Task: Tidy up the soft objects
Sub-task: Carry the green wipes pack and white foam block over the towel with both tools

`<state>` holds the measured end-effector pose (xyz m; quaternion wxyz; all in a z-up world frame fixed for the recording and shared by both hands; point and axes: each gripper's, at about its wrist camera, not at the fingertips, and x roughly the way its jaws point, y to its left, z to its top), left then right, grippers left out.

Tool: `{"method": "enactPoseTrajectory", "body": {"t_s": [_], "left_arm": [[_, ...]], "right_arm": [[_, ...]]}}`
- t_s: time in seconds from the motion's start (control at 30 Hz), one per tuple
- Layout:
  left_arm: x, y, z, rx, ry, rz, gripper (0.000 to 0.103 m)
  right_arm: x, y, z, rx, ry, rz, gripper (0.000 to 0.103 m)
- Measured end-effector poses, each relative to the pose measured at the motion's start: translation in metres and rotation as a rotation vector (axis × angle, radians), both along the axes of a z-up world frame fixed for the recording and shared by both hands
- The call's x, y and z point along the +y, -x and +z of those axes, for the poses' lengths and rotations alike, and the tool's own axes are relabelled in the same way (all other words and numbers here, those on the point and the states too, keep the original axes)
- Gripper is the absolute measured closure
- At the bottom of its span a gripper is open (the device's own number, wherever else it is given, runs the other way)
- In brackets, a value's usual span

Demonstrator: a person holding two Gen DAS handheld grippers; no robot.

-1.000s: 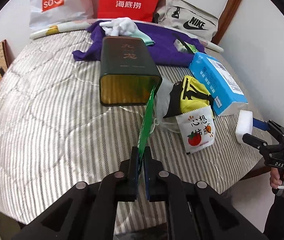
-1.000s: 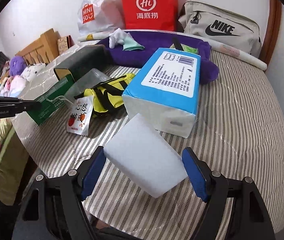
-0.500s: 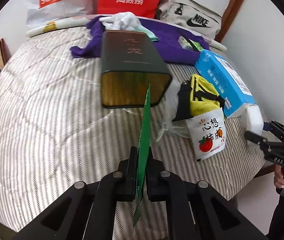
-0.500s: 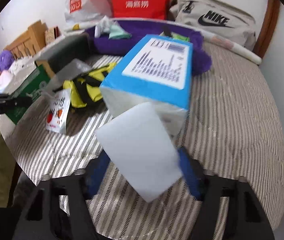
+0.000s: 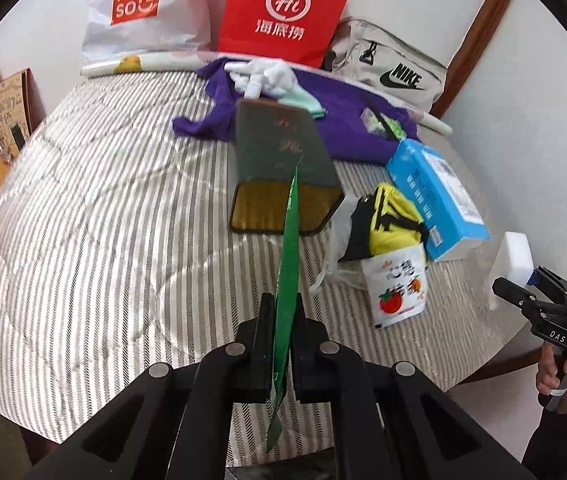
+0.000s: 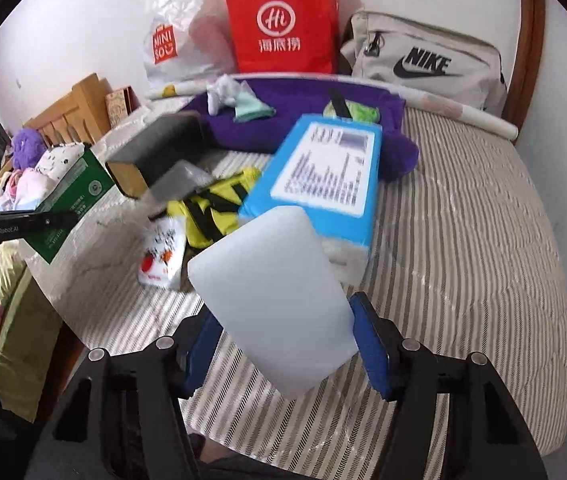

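Where the two wrist views overlap, the following is recorded.
Surface: a striped quilted bed cover [image 5: 83,208] spreads under everything; its weave is grey and cream.
Room: white walls, a brown wooden frame [image 6: 531,32] at the far right corner, and a wooden headboard [image 6: 71,116] to the left in the right wrist view.
Bags at the wall: a white MINISO bag [image 5: 139,12], a red paper bag [image 5: 283,12] and a beige Nike bag [image 6: 423,60] stand side by side; their contents are hidden.
Dark box: a dark green box [image 5: 279,156] lies on its side, gold-lined mouth facing the left camera, interior bare as far as visible.
Soft goods: purple cloth [image 5: 343,120] with white and mint cloths [image 5: 275,80] on top; a blue tissue pack [image 6: 327,176]; a yellow-and-black pouch [image 5: 391,220]; a white printed sachet [image 5: 399,284] just beside it.
Left gripper [image 5: 283,344]: jaws narrow, clamped on a flat green carton [image 5: 289,256], lifted off the cover.
Right gripper [image 6: 283,344]: blue pads pressed on a white sponge block [image 6: 275,300], held above the cover near the tissue pack.
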<state>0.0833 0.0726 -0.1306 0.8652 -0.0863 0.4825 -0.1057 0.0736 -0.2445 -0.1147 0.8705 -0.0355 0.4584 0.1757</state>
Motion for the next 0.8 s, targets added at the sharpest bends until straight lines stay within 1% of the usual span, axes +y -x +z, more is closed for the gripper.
{"method": "enactPoseTrajectory", "body": {"t_s": [0.23, 0.47, 0.63, 0.8], "left_arm": [[-0.003, -0.012, 0.030, -0.040, -0.011, 0.010, 0.096], [-0.007, -0.043, 0.055, -0.066, -0.018, 0.014, 0.096], [-0.007, -0.071, 0.066, -0.075, -0.021, 0.021, 0.096], [-0.003, -0.101, 0.068, -0.067, 0.012, 0.037, 0.096]], "right_arm": [[-0.002, -0.019, 0.034, -0.071, -0.025, -0.017, 0.041], [-0.006, -0.053, 0.060, -0.122, -0.038, -0.043, 0.041], [-0.006, -0.083, 0.072, -0.141, -0.030, -0.046, 0.040], [-0.005, -0.115, 0.074, -0.136, -0.003, -0.046, 0.040]]}}
